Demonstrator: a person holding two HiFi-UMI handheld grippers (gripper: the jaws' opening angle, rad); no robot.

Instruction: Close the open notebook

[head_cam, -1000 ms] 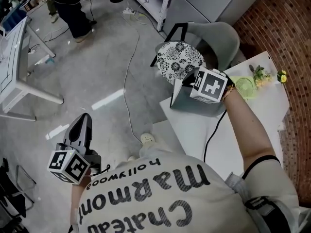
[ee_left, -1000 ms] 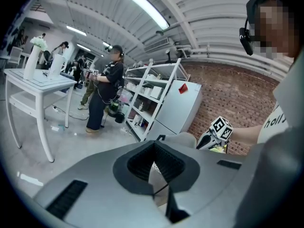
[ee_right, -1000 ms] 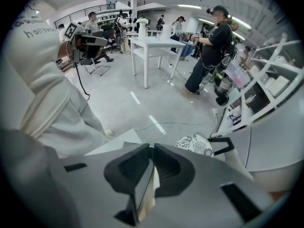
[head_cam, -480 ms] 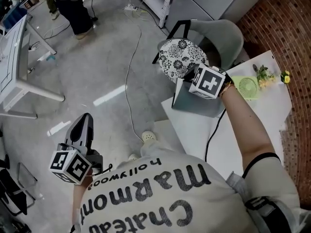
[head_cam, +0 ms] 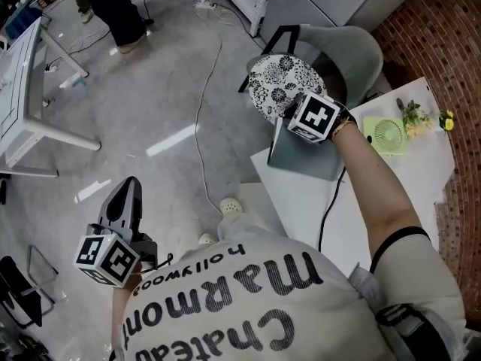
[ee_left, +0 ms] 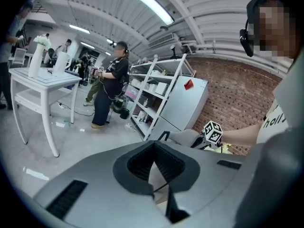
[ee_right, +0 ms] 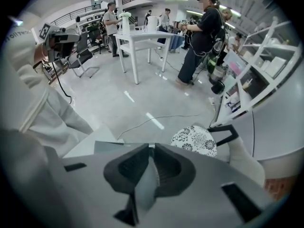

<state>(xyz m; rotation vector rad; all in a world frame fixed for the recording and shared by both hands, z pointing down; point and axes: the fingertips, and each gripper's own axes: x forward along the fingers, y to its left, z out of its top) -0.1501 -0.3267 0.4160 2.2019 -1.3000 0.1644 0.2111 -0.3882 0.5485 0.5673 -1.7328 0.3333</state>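
Note:
A grey notebook (head_cam: 304, 158) lies at the near-left corner of the white table (head_cam: 376, 216). My right gripper (head_cam: 291, 119) points steeply down over it, shut on the grey cover. In the right gripper view the cover (ee_right: 144, 186) runs as a thin sheet between the pads of that gripper (ee_right: 151, 148), and more of the notebook (ee_right: 111, 148) shows under the jaws. My left gripper (head_cam: 131, 186) hangs over the floor at the person's left side, far from the notebook. The left gripper (ee_left: 154, 144) is shut with nothing in it.
A grey chair with a black-and-white patterned cushion (head_cam: 285, 85) stands just beyond the table corner. A green fan (head_cam: 383, 135) and small flowers (head_cam: 412, 115) sit on the table; a black cable (head_cam: 331, 209) crosses it. A white table (head_cam: 30, 89) and a standing person (head_cam: 113, 13) are farther off.
My right gripper has sunk with the grey cover in it and shifted a little toward the chair. The left gripper has stayed where it was.

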